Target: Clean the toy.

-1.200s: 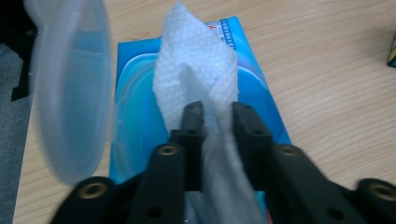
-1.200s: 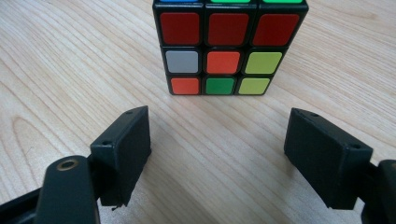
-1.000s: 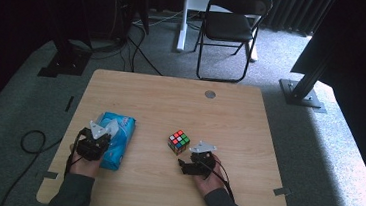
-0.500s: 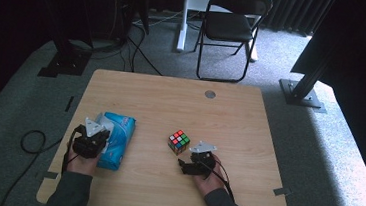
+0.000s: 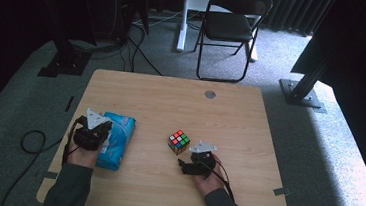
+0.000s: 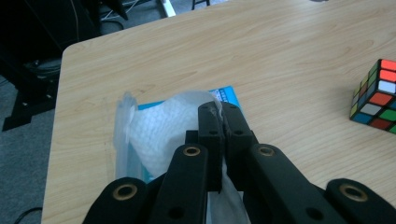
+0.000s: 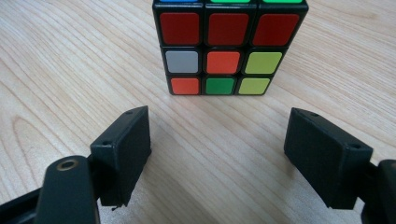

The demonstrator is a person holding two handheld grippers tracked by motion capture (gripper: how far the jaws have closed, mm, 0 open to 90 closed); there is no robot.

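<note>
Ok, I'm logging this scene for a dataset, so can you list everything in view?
tissue pack: one, blue, on the table's near left.
tissue: one, white, drawn up out of the pack.
puzzle cube: one, multicoloured, near table centre.
table: one, light wood, round grey cap near its far edge.
folding chair: one, black, on the carpet beyond the table.
left gripper: one, black, shut on the tissue.
right gripper: one, black, open, just short of the cube.
hands: two, at the table's near edge, one per gripper.
</note>
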